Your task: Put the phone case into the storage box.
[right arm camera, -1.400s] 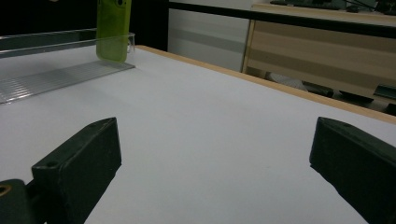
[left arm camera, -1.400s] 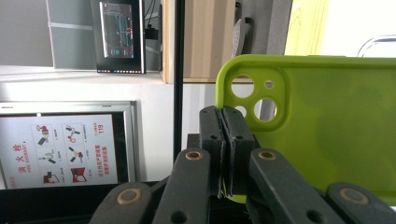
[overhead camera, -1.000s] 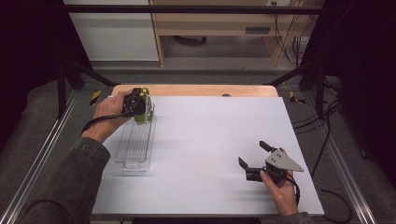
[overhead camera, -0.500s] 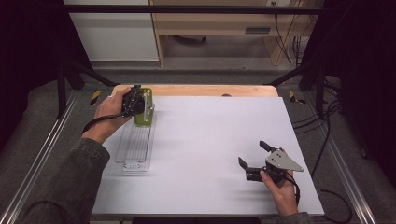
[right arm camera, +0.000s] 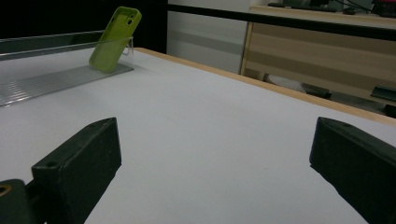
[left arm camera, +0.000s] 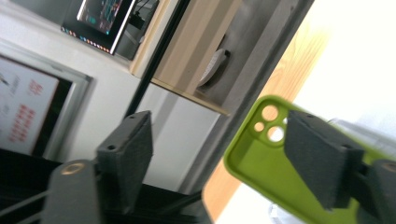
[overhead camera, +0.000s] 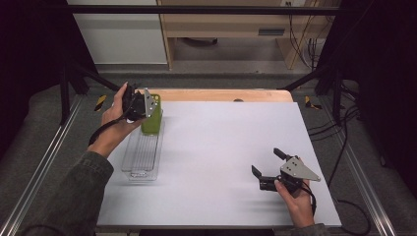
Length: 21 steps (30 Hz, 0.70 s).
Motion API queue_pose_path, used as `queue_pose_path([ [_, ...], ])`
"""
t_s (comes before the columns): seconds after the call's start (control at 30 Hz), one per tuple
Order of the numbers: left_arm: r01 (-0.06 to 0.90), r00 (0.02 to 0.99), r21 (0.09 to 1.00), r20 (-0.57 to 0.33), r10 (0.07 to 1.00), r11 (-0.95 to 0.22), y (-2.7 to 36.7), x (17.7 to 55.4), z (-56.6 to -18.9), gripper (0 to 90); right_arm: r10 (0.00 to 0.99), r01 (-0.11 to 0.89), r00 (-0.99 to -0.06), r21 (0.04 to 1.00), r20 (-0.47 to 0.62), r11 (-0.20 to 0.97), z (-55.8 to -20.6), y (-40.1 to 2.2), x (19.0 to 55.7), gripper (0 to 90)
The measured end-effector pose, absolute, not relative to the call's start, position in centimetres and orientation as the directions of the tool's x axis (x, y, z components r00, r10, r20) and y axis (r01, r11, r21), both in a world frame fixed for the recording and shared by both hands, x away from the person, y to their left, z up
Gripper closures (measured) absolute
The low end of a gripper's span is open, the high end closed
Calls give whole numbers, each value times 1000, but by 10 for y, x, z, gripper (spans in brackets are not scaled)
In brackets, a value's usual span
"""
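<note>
A lime-green phone case (overhead camera: 153, 122) stands leaning at the far end of a clear plastic rack (overhead camera: 141, 156) on the left of the white mat. My left gripper (overhead camera: 146, 105) hovers at the case's top, just to its left. Its jaws have just been opening. In the left gripper view (left arm camera: 217, 126) they stand apart, and the case (left arm camera: 259, 163) lies by the right pad with a wide gap to the left pad. My right gripper (overhead camera: 266, 161) rests open near the front right of the mat with nothing between its jaws (right arm camera: 215, 126). From there the case (right arm camera: 114, 39) shows leaning in the rack (right arm camera: 46, 79).
A white mat (overhead camera: 226, 147) covers most of the table, with a wooden strip (overhead camera: 221, 95) along the far edge. Metal frame rails (overhead camera: 49, 152) run down both sides. A wooden cabinet (overhead camera: 236, 24) stands beyond the table.
My left gripper's jaws have opened and let go of the green case, which stays standing in the rack. The left hand has drawn slightly back to the left. The right gripper has not moved.
</note>
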<state>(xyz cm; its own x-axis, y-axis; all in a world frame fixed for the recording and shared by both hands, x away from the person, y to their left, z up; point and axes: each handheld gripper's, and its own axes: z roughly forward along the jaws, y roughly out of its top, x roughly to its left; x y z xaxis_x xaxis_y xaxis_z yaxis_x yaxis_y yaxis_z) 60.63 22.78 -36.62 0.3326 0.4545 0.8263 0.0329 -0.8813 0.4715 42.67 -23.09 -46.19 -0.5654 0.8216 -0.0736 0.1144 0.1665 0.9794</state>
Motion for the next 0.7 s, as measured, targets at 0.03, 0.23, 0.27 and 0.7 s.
queue_pose_path([
  [0.03,36,338,503,807,484,-864,227,604,-365,227,822,114,-565,979,-74,167,-462,-231,427,24],
  [0.23,46,365,600,734,572,-799,225,587,-356,163,817,113,-572,979,-74,167,-462,-229,426,24],
  [0.27,46,367,605,730,577,-795,224,585,-355,161,817,111,-572,980,-73,165,-461,-230,426,24],
  [0.7,103,462,742,555,692,-663,220,564,-353,80,816,108,-573,980,-74,165,-461,-230,426,22],
])
